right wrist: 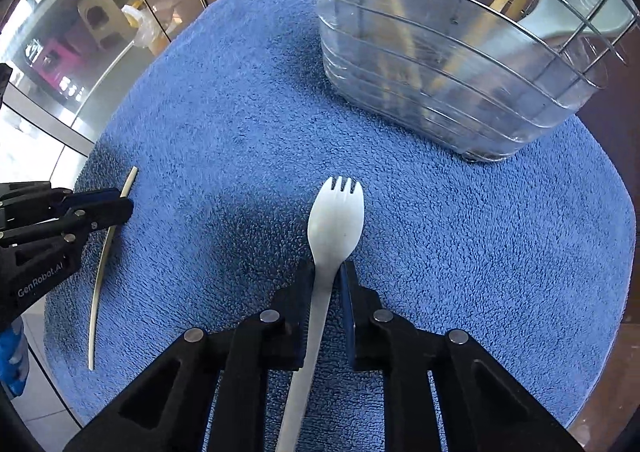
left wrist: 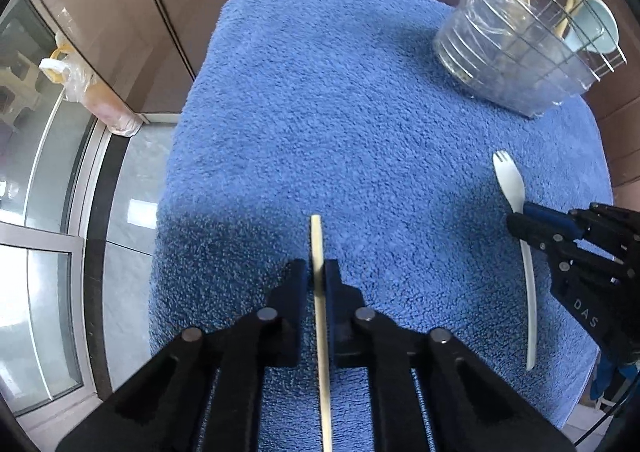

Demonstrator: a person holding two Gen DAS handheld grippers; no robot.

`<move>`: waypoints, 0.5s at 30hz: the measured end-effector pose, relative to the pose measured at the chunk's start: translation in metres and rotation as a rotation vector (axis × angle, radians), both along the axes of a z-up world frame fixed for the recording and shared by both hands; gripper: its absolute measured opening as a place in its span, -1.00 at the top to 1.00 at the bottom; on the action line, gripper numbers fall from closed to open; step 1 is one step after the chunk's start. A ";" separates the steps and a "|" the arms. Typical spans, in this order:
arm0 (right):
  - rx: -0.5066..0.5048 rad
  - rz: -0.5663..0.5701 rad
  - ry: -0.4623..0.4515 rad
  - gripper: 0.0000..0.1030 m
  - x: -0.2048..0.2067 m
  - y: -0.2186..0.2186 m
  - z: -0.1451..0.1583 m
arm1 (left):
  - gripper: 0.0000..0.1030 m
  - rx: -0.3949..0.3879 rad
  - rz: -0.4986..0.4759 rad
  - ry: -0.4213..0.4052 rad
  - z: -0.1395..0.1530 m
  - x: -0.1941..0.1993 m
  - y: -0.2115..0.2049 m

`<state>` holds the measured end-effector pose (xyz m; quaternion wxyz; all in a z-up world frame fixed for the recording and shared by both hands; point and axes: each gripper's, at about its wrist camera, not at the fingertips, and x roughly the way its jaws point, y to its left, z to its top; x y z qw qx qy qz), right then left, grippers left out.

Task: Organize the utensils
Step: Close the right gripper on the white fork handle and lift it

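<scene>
Two grippers are down on the blue towel (left wrist: pixel 360 123) at once, each with a utensil between its fingers. From the left wrist first: the left gripper (left wrist: pixel 317 272) points steeply down and its jaws are clamped together on a thin pale chopstick (left wrist: pixel 320 316), which runs straight up the middle of the view, tip poking out just past the fingertips and the rest of the stick lying along the towel. Far off at the towel's back right corner stands the wire utensil basket (left wrist: pixel 532 63), lined with clear plastic, holding wooden handles and a pale blue cup-like piece, though the lens edge blurs that one. Toward the towel's right side lies the white spork (left wrist: pixel 510 179), tines facing the basket, with the right gripper (left wrist: pixel 520 221) closed across its neck.

Over to the right wrist: the right gripper (right wrist: pixel 326 272) has its jaws pinched on the spork (right wrist: pixel 336 219) just below the bowl, handle trailing back between the fingers, tines aimed at the basket (right wrist: pixel 460 91) close ahead. At the towel's (right wrist: pixel 240 111) left edge, well away from the basket, the left gripper (right wrist: pixel 120 207) grips the chopstick (right wrist: pixel 100 276) near its upper end.
</scene>
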<state>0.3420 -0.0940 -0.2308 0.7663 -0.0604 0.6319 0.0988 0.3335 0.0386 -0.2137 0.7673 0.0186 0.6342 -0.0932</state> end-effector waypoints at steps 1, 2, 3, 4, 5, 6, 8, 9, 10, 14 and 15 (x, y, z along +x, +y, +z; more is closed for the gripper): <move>0.002 -0.004 -0.001 0.79 0.000 0.001 0.000 | 0.91 -0.011 0.005 -0.003 -0.001 0.000 0.004; 0.007 -0.007 -0.002 0.79 0.000 0.002 0.000 | 0.91 -0.030 0.009 -0.009 0.000 -0.002 0.006; 0.019 -0.013 -0.004 0.79 0.000 0.002 0.001 | 0.91 -0.044 0.010 -0.020 0.003 -0.004 0.008; 0.030 -0.019 -0.005 0.79 -0.002 0.002 0.000 | 0.91 -0.052 0.012 -0.036 0.006 -0.008 0.010; 0.047 -0.026 -0.009 0.79 -0.004 -0.002 0.001 | 0.91 -0.054 0.013 -0.047 0.008 -0.011 0.010; 0.060 -0.031 -0.016 0.80 -0.007 -0.006 0.003 | 0.91 -0.059 0.016 -0.063 0.011 -0.015 0.012; 0.085 -0.038 -0.033 0.80 -0.014 -0.011 0.009 | 0.91 -0.078 0.023 -0.087 0.017 -0.022 0.016; 0.106 -0.040 -0.048 0.80 -0.019 -0.013 0.013 | 0.91 -0.082 0.028 -0.096 0.020 -0.025 0.018; 0.119 -0.040 -0.061 0.80 -0.024 -0.018 0.017 | 0.91 -0.090 0.034 -0.109 0.024 -0.030 0.020; 0.185 -0.046 -0.150 0.80 -0.047 -0.031 0.037 | 0.91 -0.130 0.047 -0.160 0.039 -0.044 0.027; 0.202 -0.046 -0.181 0.80 -0.055 -0.034 0.043 | 0.91 -0.137 0.049 -0.177 0.043 -0.047 0.028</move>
